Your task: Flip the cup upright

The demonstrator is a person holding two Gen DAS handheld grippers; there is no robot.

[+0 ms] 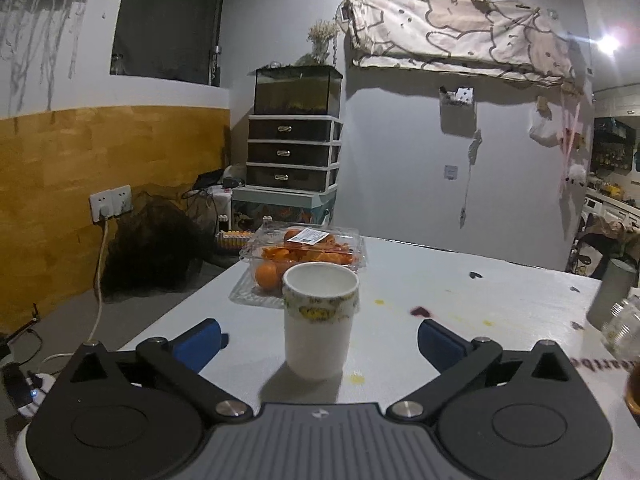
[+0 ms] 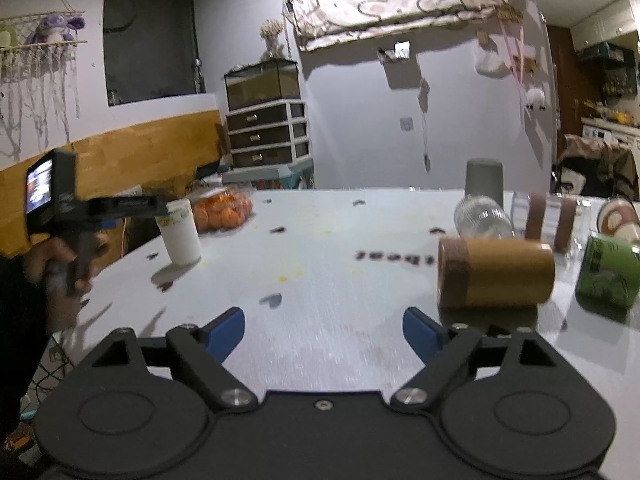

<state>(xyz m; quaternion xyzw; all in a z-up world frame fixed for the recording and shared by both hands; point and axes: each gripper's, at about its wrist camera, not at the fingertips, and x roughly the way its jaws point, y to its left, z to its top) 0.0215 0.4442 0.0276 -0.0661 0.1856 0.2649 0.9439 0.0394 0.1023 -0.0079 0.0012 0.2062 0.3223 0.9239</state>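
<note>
A white paper cup (image 1: 319, 320) with a yellow-patterned band near its rim stands upright on the white table (image 1: 480, 312), mouth up. My left gripper (image 1: 320, 342) is open, its blue-padded fingers on either side of the cup and clear of it. The same cup (image 2: 180, 232) shows at the far left in the right wrist view, with the hand-held left gripper beside it. My right gripper (image 2: 323, 330) is open and empty over the table. A tan cup (image 2: 496, 276) with a brown band lies on its side just ahead and to the right of it.
A clear box of oranges (image 1: 304, 260) sits behind the white cup. At the right are a green cup on its side (image 2: 608, 276), a clear glass on its side (image 2: 482, 216), an upside-down grey cup (image 2: 484, 182) and a mushroom-patterned cup (image 2: 618, 220). The table's left edge is near.
</note>
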